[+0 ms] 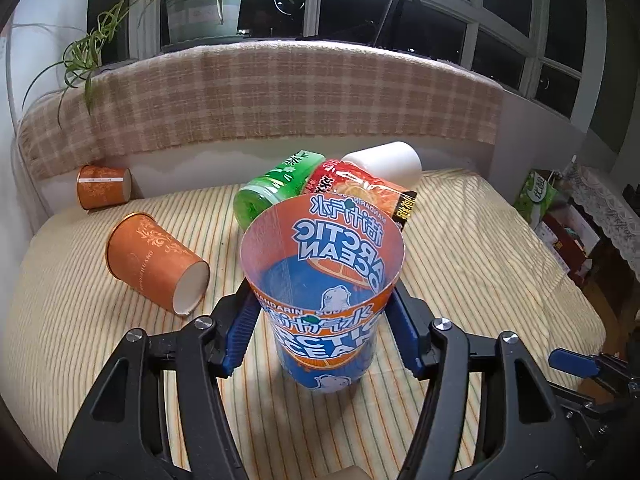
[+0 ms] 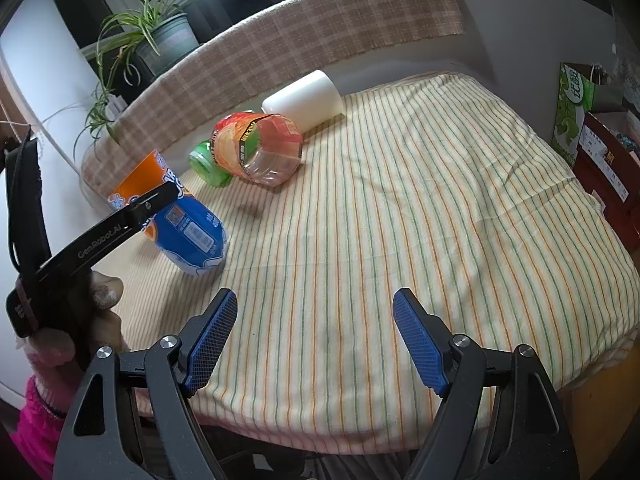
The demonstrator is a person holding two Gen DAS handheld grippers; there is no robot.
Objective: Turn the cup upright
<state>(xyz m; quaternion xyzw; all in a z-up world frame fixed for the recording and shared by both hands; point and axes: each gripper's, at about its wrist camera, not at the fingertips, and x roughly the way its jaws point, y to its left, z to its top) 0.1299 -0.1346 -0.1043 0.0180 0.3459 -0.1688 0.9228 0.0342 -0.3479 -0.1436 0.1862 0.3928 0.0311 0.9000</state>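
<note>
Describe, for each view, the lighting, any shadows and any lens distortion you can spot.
Left wrist view: indoor light, black night windows; fisheye bows the plaid cloth; the blue-and-orange cup casts a soft shadow on the striped sheet. Right wrist view: the sheet's stripes fan outward, corners vignette dark, and the right gripper is sharp.
</note>
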